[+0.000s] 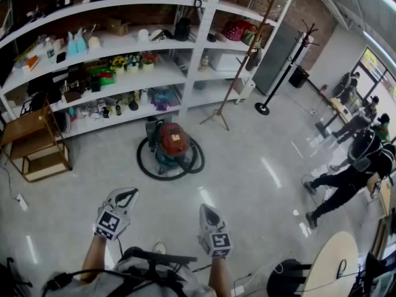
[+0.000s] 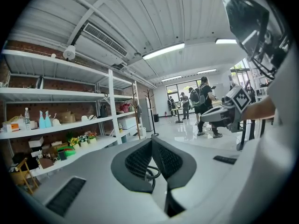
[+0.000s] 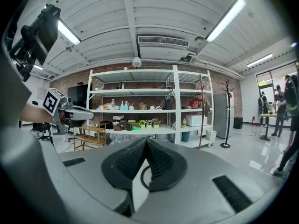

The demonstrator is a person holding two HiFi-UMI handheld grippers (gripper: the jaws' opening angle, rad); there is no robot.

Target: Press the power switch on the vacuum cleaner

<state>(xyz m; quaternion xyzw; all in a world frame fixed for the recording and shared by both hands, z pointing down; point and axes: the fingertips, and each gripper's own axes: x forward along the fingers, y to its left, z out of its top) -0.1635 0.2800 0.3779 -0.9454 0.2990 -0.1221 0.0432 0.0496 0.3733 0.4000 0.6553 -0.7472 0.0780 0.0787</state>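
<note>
Your left gripper [image 1: 128,194] and right gripper [image 1: 206,210] both have their jaws shut tip to tip on nothing, well short of the red vacuum cleaner [image 1: 173,142], which sits on the floor before the shelves [image 1: 158,73], ringed by its black hose [image 1: 143,163]. The switch can't be picked out from here, so you may press the wrong spot. A hard push could roll the vacuum away, and the hose could catch your foot.

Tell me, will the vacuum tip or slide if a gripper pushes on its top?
The vacuum looks squat and wide, so tipping seems unlikely. The floor is glossy, so it may slide under a sideways push; wheels cannot be seen. The hose coiled round it looks floppy and might drag along.
</note>
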